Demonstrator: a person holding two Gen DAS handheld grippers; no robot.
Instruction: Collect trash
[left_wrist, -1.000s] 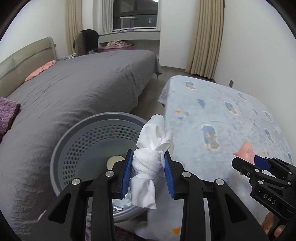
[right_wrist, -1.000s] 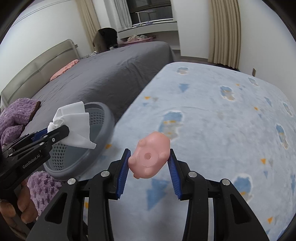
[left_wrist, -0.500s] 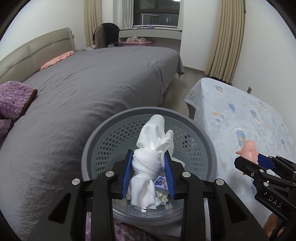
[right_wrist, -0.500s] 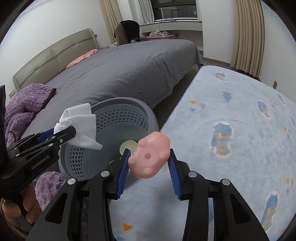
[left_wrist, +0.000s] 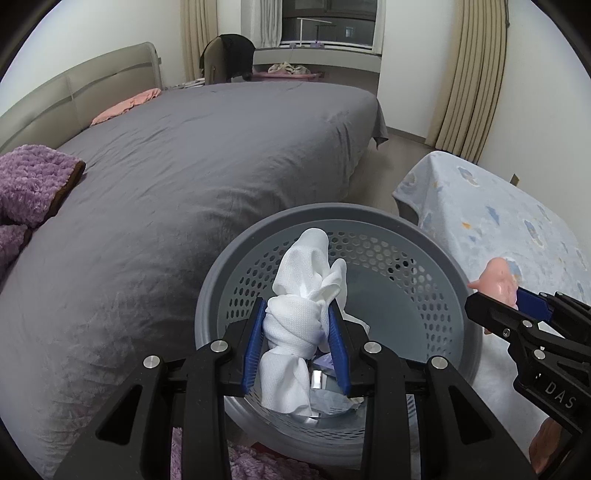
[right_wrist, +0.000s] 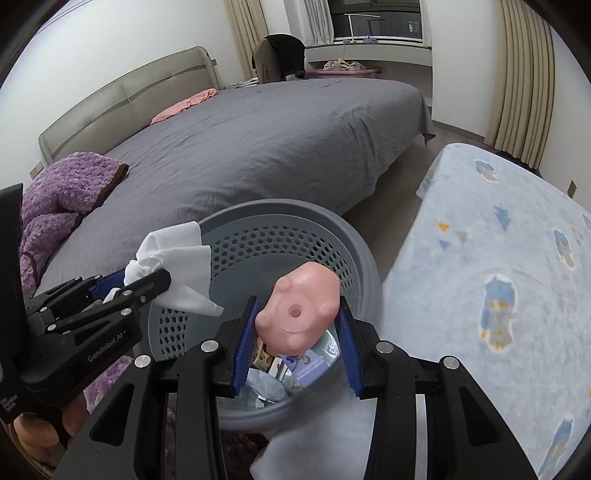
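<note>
Your left gripper clamps white knotted cloth wad; right gripper clamps pink rubber toy; both over grey perforated bin.

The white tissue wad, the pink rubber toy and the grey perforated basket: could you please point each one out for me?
white tissue wad (left_wrist: 291, 325), left wrist view, on its knotted middle.
pink rubber toy (right_wrist: 299, 310), right wrist view, on its underside beside the hole.
grey perforated basket (left_wrist: 373, 254), left wrist view, on its far inner wall.

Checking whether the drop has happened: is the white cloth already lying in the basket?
No. The white cloth is pinched between the left gripper pads, held above the basket.
</note>
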